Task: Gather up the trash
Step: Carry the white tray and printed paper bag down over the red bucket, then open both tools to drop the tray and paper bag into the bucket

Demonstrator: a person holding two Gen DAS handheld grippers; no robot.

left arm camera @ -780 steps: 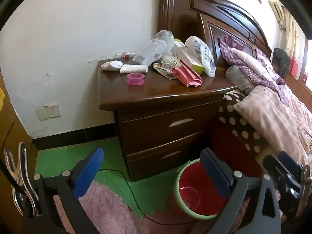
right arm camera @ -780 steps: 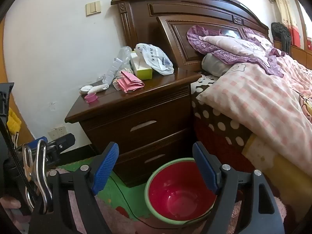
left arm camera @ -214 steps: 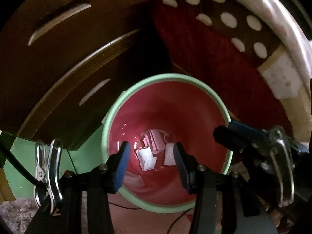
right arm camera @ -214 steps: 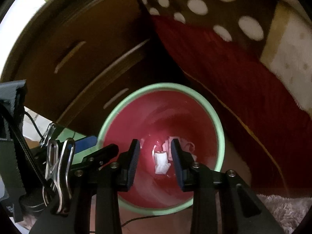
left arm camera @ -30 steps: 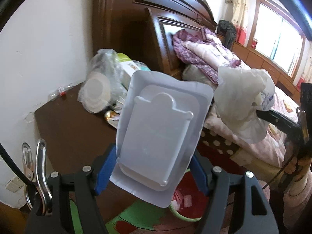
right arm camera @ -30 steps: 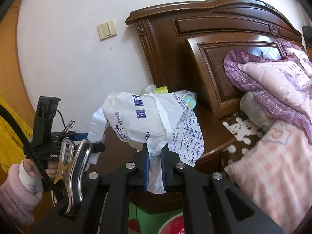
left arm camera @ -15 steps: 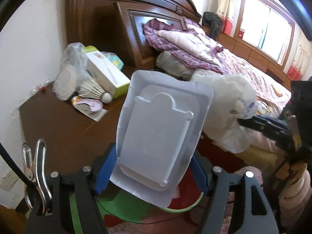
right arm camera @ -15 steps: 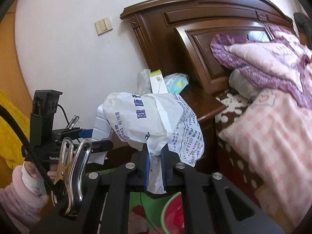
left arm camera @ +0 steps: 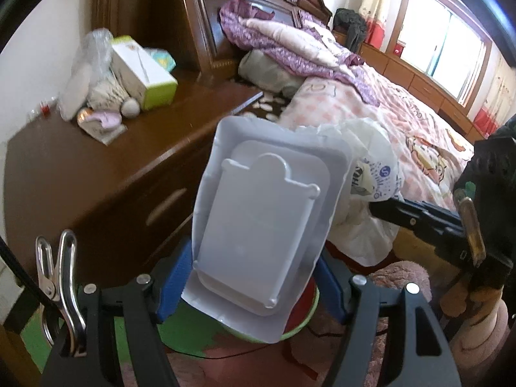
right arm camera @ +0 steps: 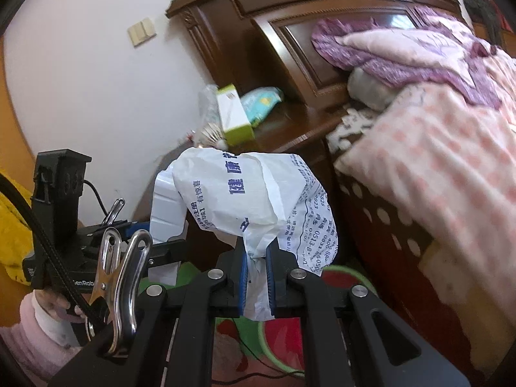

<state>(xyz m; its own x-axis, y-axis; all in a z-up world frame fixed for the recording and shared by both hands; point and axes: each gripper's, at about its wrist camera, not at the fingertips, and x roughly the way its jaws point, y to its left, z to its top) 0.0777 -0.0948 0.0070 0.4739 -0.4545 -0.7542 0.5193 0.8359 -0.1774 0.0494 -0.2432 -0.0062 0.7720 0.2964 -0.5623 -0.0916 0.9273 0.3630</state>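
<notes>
My left gripper (left arm camera: 251, 277) is shut on a white moulded plastic tray (left arm camera: 258, 219), which stands upright between the blue pads and hides most of the bin. Under it shows the red bin with a green rim (left arm camera: 300, 325). My right gripper (right arm camera: 258, 277) is shut on a crumpled white plastic bag with blue print (right arm camera: 251, 200), above the same bin (right arm camera: 342, 274). In the left wrist view the right gripper (left arm camera: 419, 216) comes in from the right with the bag (left arm camera: 364, 177) beside the tray. The right wrist view has the left gripper (right arm camera: 161, 238) and tray (right arm camera: 167, 206) at the left.
The brown nightstand (left arm camera: 96, 167) holds a green-and-white box (left arm camera: 142, 71), a clear bag, a shuttlecock and small wrappers. The bed with its pink quilt (left arm camera: 403, 122) fills the right, the headboard (right arm camera: 290, 32) stands behind. A hand in a pink sleeve (right arm camera: 38, 316) holds the left gripper.
Both grippers have come down and away from the nightstand top toward the bin, each still holding its item. The drawers and the bin rim now show.
</notes>
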